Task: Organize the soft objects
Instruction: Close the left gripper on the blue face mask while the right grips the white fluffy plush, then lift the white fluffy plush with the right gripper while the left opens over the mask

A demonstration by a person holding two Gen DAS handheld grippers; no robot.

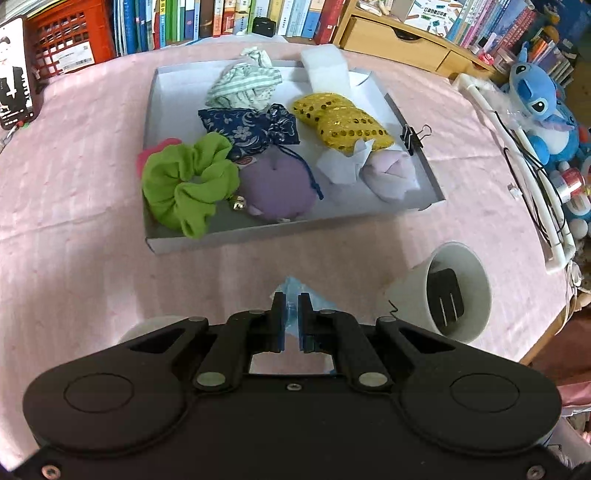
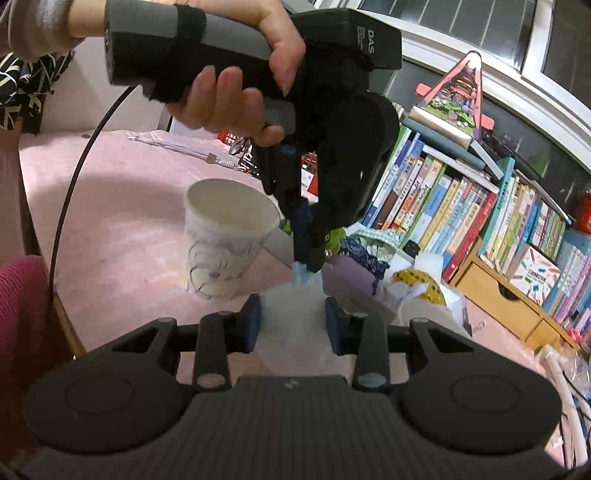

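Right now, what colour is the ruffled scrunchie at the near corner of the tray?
Bright lime green scrunchie, clearest in the left wrist view.

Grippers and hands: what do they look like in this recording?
Both grippers, left and right, are black with blue pads. In the right wrist view, the left one has a grey handle, white "DAS" lettering and a black cable. The hand shows a pale sleeve.

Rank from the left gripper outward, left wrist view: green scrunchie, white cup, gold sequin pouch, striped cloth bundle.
From the left gripper, jaws shut on a blue scrap:
1. White cup, on its side, just right.
2. Green scrunchie, near left corner of the tray.
3. Gold sequin pouch, mid tray, right side.
4. Striped cloth bundle, far end of the tray.
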